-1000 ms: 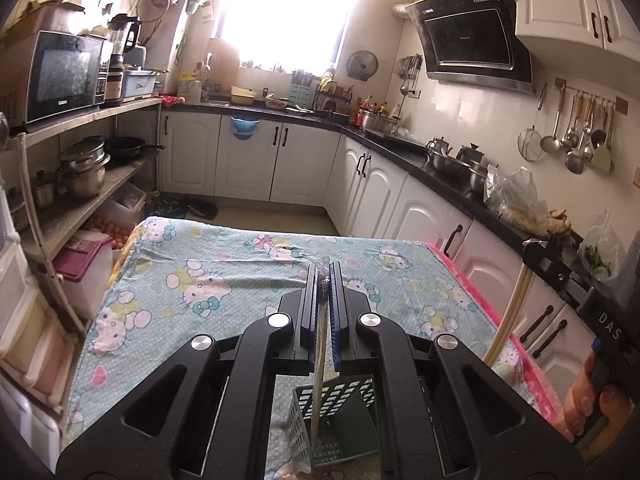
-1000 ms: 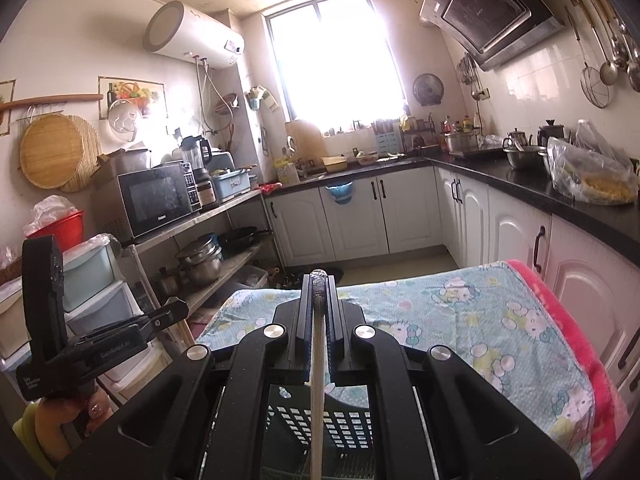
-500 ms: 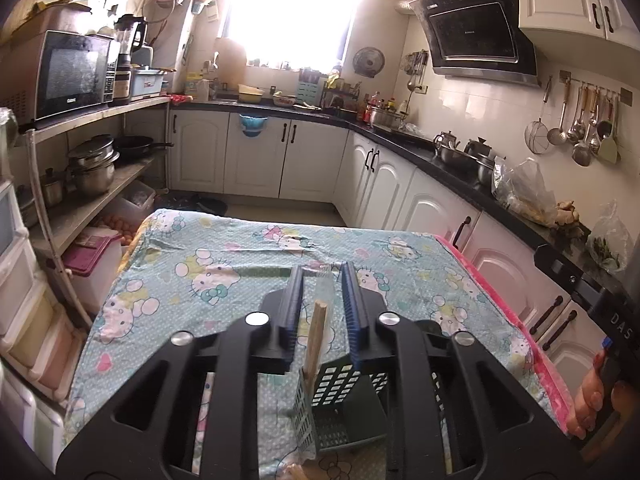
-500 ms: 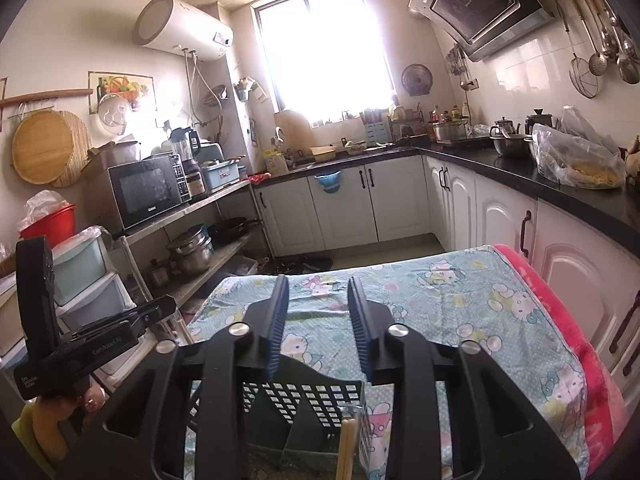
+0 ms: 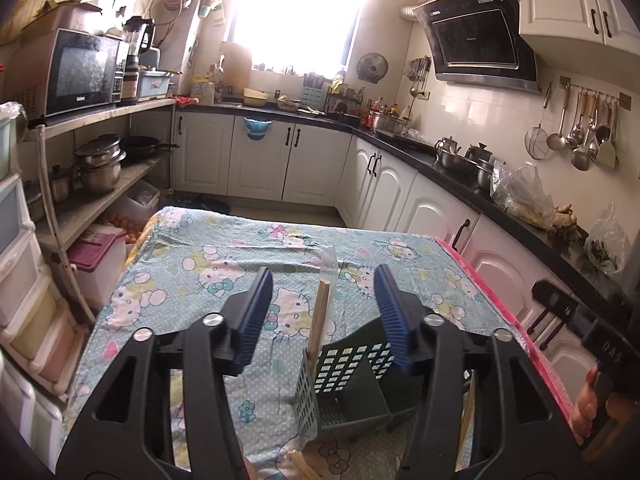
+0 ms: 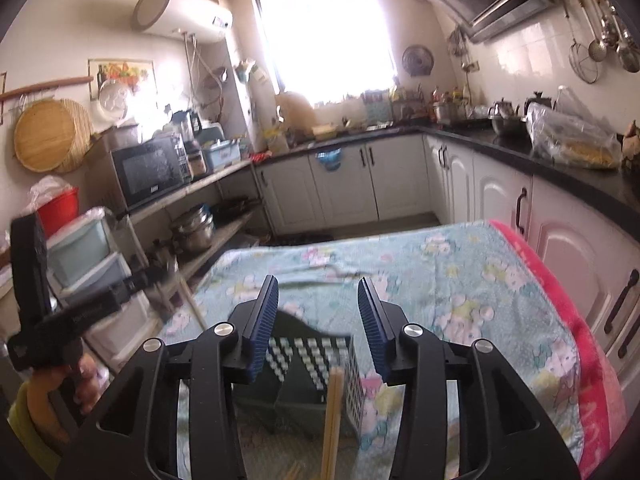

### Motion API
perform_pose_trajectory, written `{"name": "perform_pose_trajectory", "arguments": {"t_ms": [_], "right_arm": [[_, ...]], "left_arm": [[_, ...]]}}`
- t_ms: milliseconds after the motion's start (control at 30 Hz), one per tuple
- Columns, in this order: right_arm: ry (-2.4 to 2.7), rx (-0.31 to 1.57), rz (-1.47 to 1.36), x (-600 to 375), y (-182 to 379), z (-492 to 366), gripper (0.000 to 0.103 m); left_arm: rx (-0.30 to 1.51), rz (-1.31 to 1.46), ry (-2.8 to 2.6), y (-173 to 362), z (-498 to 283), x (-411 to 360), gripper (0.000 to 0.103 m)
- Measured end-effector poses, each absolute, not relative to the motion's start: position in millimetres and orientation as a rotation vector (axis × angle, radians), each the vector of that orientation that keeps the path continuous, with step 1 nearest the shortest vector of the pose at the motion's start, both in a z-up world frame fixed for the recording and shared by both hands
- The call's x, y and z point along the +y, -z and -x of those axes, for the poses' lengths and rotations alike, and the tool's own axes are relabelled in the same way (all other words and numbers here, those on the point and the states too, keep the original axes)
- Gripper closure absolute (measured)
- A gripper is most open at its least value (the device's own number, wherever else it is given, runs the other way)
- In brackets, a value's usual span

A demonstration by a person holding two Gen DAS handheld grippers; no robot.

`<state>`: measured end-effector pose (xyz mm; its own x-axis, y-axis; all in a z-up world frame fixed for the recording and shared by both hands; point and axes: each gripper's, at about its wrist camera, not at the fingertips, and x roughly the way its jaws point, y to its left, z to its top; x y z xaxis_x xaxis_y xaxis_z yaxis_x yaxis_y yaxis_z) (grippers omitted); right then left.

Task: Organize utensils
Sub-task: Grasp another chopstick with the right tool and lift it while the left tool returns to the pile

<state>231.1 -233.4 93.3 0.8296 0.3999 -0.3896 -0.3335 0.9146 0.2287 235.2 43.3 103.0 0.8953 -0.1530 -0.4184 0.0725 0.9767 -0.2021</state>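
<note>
A dark green perforated utensil holder (image 5: 348,384) stands on the table with the Hello Kitty cloth (image 5: 208,268). A pair of wooden chopsticks in a clear sleeve (image 5: 320,320) stands upright in it, leaning on its left wall. My left gripper (image 5: 322,316) is open above the holder, with the chopsticks free between the jaws. In the right wrist view the holder (image 6: 308,376) sits below my open right gripper (image 6: 318,320), and another pair of wooden chopsticks (image 6: 332,420) leans at its right side.
More loose wooden chopsticks (image 5: 304,466) lie on the cloth at the near edge. White cabinets under a black counter (image 5: 460,168) run along the right. A shelf with microwave (image 5: 80,72) and pots stands at the left. The other gripper shows at each view's edge (image 6: 60,312).
Both grippers were shut on chopsticks a second ago. Both have opened wide and let the chopsticks go into the holder. Both views have drawn back a little.
</note>
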Motion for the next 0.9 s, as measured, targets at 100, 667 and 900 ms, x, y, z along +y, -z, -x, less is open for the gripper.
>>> {"name": "perform_pose_trajectory", "arguments": {"t_ms": [100, 667, 900], "right_arm": [[-0.39, 0.502, -0.127, -232, -78, -229, 0.061], [-0.434, 0.803, -0.07, -217, 2, -220, 0.062], [-0.446, 0.844, -0.066, -213, 13, -222, 0.072]], "left_arm": [[0.449, 0.186, 0.119, -102, -227, 43, 0.042], [0.502, 0.192, 0.08, -76, -182, 50, 0.02], [0.593, 0.206, 0.065, -45, -177, 54, 0.02]]}}
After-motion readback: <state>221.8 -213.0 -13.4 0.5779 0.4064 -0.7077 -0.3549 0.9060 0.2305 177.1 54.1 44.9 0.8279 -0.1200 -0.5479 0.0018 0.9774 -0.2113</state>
